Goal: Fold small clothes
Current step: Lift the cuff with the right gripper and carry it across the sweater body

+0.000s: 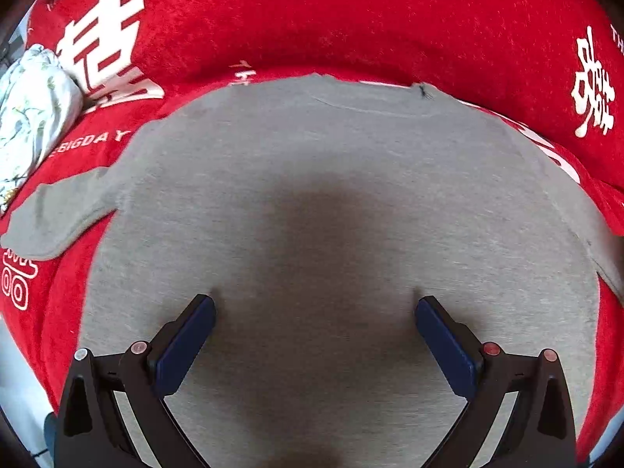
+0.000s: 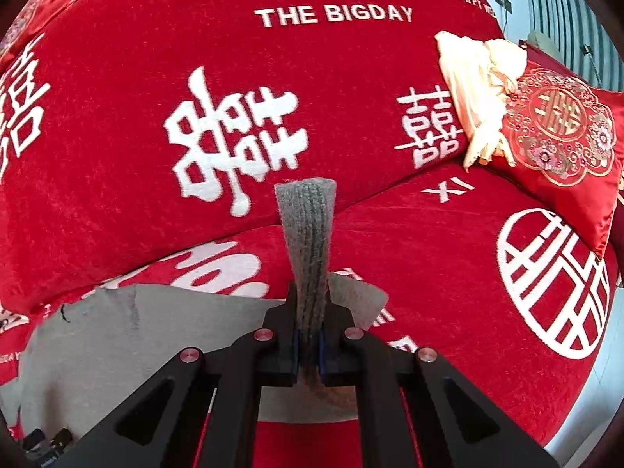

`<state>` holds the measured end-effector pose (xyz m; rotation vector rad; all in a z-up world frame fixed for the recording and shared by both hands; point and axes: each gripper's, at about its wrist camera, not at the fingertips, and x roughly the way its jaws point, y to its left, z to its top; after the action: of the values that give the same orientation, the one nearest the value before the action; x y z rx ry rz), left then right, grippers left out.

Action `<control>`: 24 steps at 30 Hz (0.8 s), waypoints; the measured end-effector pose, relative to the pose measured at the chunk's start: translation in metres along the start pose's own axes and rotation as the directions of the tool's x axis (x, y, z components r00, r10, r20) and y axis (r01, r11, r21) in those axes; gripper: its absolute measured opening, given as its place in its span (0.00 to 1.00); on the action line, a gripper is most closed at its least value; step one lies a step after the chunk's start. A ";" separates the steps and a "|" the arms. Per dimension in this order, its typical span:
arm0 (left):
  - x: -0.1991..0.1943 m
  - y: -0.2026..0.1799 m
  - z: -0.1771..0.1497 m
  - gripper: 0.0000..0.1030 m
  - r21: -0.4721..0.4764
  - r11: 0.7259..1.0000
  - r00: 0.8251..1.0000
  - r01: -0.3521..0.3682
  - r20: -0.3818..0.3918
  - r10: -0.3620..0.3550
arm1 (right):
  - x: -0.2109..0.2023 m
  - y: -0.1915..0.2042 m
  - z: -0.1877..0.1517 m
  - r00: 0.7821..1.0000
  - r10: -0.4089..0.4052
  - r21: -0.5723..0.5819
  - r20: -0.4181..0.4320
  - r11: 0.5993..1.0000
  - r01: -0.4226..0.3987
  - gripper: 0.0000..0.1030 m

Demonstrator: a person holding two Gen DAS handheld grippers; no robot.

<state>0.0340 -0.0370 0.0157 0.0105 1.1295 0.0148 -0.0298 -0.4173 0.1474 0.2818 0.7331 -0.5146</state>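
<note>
A small grey long-sleeved top point(image 1: 319, 195) lies spread flat on a red sofa seat, neckline toward the backrest. Its left sleeve point(image 1: 50, 218) lies out to the left. My left gripper point(image 1: 314, 304) is open, its blue pads point(image 1: 187, 347) wide apart just above the top's body. My right gripper point(image 2: 310, 335) is shut on the ribbed cuff of the right sleeve point(image 2: 308, 234), which sticks up between the jaws. The top's body point(image 2: 117, 339) lies lower left in the right wrist view.
The sofa's red cover point(image 2: 156, 58) bears white characters and "THE BIGDAY". A floral cloth bundle point(image 1: 31, 109) lies at the left. A cream garment point(image 2: 475, 93) and an embroidered red cushion point(image 2: 561, 128) sit at the right.
</note>
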 end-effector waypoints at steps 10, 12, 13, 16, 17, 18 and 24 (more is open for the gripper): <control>-0.004 0.035 -0.001 1.00 -0.018 1.000 0.999 0.000 0.043 0.001 | -0.014 0.067 -0.004 0.999 0.043 -0.078 0.006 0.996 -0.042 0.07; -0.005 0.043 -0.001 1.00 -0.025 1.000 0.999 0.002 0.049 -0.001 | -0.016 0.084 -0.007 0.998 0.057 -0.097 0.006 0.994 -0.056 0.07; -0.006 0.046 -0.002 1.00 -0.026 1.000 0.999 0.002 0.053 -0.001 | -0.017 0.092 -0.009 0.998 0.064 -0.105 0.005 0.992 -0.063 0.07; -0.010 0.055 -0.003 1.00 -0.038 0.999 0.998 0.010 0.062 -0.008 | -0.018 0.117 -0.015 0.997 0.082 -0.128 -0.001 0.989 -0.081 0.07; -0.012 0.060 -0.003 1.00 -0.046 0.999 0.998 0.017 0.065 -0.014 | -0.019 0.126 -0.018 0.996 0.086 -0.139 -0.004 0.987 -0.085 0.07; -0.013 0.063 -0.004 1.00 -0.050 0.998 0.998 0.023 0.066 -0.020 | -0.019 0.133 -0.020 0.996 0.089 -0.148 -0.007 0.985 -0.089 0.07; -0.021 0.084 -0.008 1.00 -0.070 0.996 0.995 0.056 0.083 -0.050 | -0.023 0.184 -0.039 0.994 0.112 -0.218 -0.018 0.969 -0.113 0.07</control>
<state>0.0171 0.0464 0.0328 -0.0830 1.0474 0.0075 0.0325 -0.2386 0.1483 0.1184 0.7678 -0.3218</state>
